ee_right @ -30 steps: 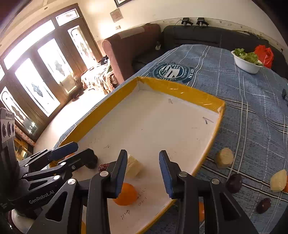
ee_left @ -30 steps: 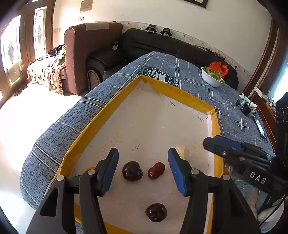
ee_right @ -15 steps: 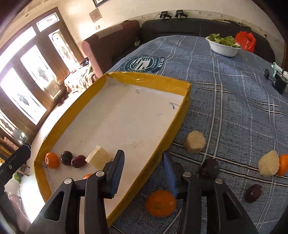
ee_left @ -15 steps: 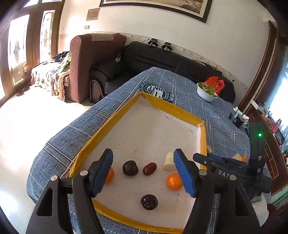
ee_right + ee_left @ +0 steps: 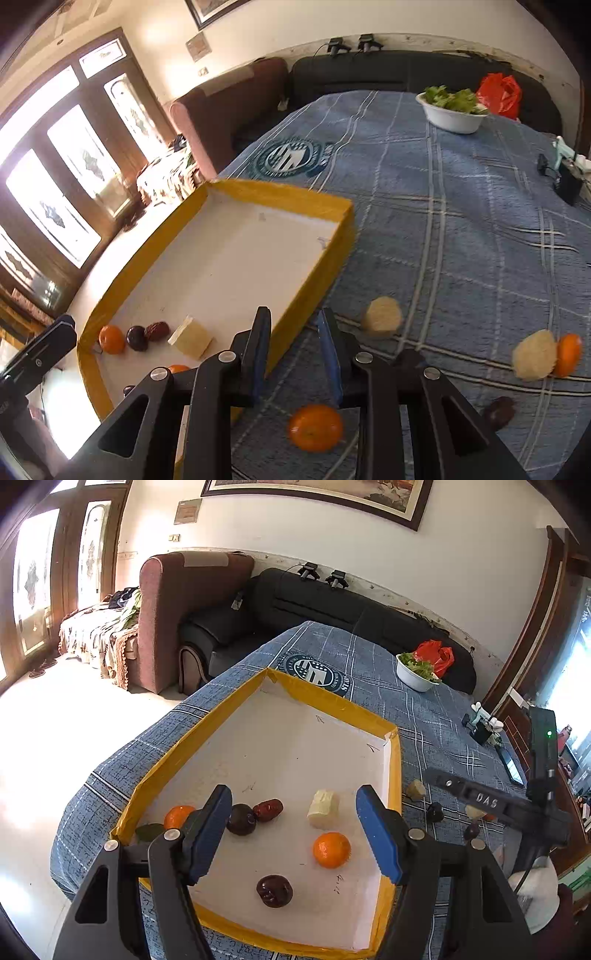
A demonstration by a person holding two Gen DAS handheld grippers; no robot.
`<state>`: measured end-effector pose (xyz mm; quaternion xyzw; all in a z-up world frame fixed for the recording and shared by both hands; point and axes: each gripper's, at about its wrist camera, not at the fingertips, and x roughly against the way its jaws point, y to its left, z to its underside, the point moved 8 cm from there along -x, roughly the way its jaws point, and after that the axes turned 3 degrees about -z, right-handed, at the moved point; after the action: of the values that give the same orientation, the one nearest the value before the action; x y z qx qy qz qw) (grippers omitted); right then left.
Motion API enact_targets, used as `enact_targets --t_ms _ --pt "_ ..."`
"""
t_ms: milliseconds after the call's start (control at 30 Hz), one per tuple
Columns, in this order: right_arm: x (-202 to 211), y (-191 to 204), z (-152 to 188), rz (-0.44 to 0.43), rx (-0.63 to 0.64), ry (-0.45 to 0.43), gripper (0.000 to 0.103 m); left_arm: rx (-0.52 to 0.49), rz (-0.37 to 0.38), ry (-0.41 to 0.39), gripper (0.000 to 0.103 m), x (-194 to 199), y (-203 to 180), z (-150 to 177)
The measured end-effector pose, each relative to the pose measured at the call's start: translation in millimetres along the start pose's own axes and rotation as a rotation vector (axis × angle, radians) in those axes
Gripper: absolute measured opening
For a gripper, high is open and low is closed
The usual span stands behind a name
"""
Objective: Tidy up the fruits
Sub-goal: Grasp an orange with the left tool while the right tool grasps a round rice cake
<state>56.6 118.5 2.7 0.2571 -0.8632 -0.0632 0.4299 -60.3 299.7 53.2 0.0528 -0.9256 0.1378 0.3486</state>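
Our open, empty right gripper (image 5: 295,350) hangs just above the round orange tangerine (image 5: 315,427) beside the yellow-rimmed white tray (image 5: 314,280).

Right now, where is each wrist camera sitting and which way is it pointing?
Left wrist: above the near end of the yellow-rimmed white tray, looking along the open left gripper at the fruit inside; the right gripper's black body shows at right.
Right wrist: over the blue checked tablecloth beside the tray's right wall, looking along the open right gripper above a loose orange.
Shared: tray, pale cut fruit block, white salad bowl.
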Motion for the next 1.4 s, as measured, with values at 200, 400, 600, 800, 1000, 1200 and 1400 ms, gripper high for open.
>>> enact_targets --t_ms 200,400,600,800,1000,1200,1400 --pt "19 -51 -9 0.088 -0.042 -0.023 0.03 -0.04 0.036 0.0 0.069 -2 -21 4" --pt "-18 -52 3 0.093 0.002 0.07 0.038 -0.102 0.054 0.006 0.069 -2 -41 10" --pt "-48 -55 9 0.118 0.023 0.126 0.051 -0.168 0.083 0.009 0.069 -2 -63 16" --pt "-37 -52 10 0.094 0.047 0.102 0.032 -0.222 0.13 0.037 0.069 -7 -93 27" --pt "26 -62 12 0.042 -0.007 -0.025 0.032 -0.339 0.211 0.083 0.069 -18 -139 51" --pt "78 -84 40 -0.007 -0.07 -0.091 0.032 -0.475 0.221 0.164 0.069 -55 -181 75" --pt "91 -109 64 -0.047 -0.152 -0.095 0.032 -0.543 0.136 0.26 0.069 -102 -187 87"
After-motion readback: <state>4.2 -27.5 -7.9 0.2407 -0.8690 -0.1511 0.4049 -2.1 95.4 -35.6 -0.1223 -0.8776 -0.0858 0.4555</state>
